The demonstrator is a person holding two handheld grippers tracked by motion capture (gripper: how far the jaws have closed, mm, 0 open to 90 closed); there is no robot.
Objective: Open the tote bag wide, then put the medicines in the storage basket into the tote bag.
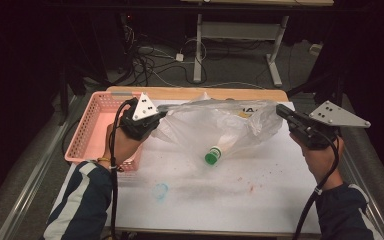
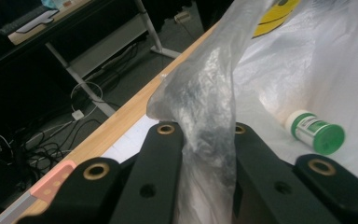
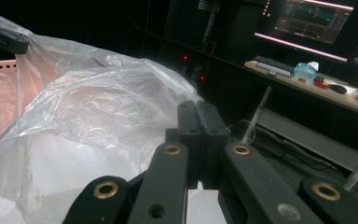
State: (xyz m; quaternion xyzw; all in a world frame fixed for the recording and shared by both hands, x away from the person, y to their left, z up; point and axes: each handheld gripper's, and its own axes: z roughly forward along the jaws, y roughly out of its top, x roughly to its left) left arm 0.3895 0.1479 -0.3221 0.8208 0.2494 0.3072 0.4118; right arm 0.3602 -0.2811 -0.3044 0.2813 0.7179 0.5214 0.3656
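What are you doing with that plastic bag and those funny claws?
A person holds a claw in each hand. The left claw and the right claw each pinch one side of a clear plastic bag and hold it stretched above the white table. A small white bottle with a green cap sits at the bag's low end. A pink basket waits at the left.
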